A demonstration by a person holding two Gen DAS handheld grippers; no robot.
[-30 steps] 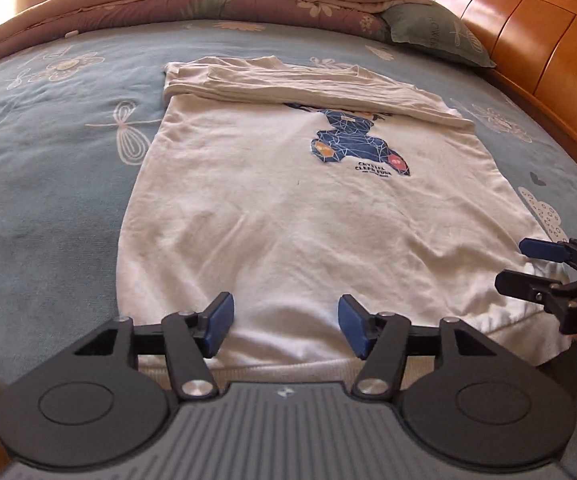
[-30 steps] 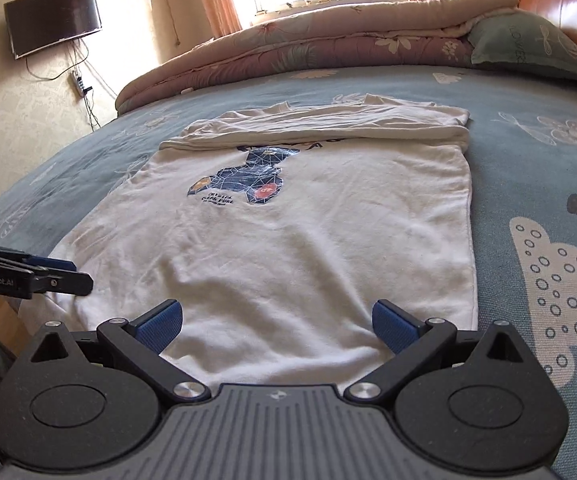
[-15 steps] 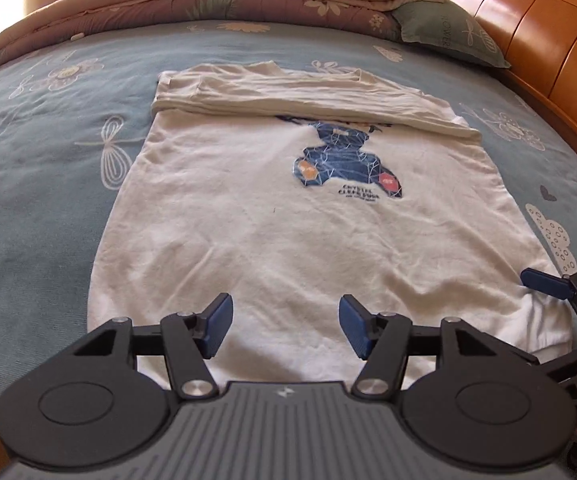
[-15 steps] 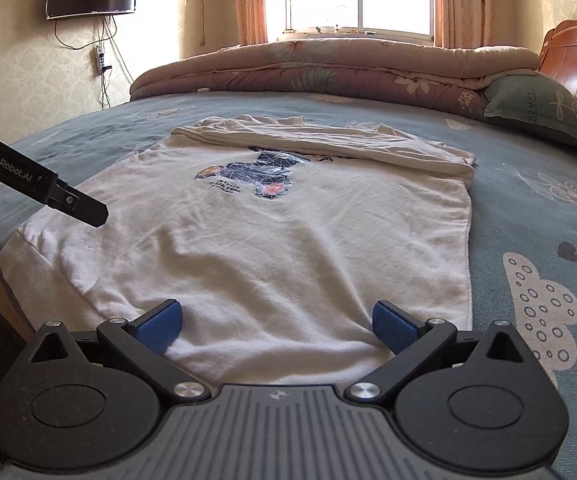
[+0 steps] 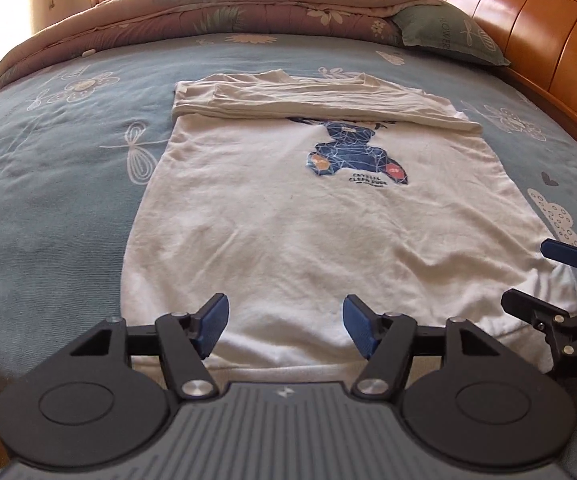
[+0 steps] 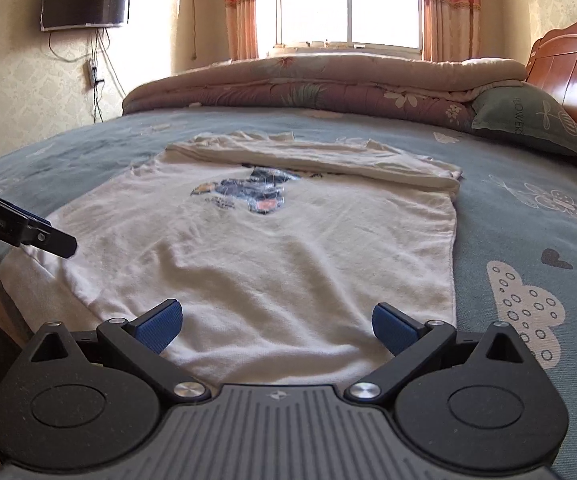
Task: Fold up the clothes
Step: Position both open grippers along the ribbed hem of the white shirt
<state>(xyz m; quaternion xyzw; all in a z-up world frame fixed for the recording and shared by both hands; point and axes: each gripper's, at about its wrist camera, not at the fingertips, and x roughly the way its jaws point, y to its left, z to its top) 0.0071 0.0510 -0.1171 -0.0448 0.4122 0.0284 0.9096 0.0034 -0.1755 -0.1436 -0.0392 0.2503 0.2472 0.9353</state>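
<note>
White T-shirt (image 5: 288, 232) lies flat on the blue bedsheet (image 5: 48, 168), print side up, top part with the sleeves folded down into a band across the chest; hem at the near edge of the bed, right in front of both cameras.

Left gripper (image 5: 284, 326): jaws wide apart, nothing between the pads, hanging over the hem near its middle. I can't tell if it touches the cloth. Same opening as half a second ago — but my view has pulled back and tilted up, so more of the folded quilt (image 5: 216, 4) and headboard (image 5: 536, 28) shows, and the shirt sits further right in frame.

Right gripper (image 6: 276, 326): also spread wide, empty, over the hem by the shirt's right corner. Opening unchanged. This camera has pitched up too — window (image 6: 348, 0) and wall TV (image 6: 84, 0) now sit fully in frame.

In the left view the right gripper's fingers (image 5: 564, 254) show higher at the frame edge than before. Shirt itself hasn't shifted.
</note>
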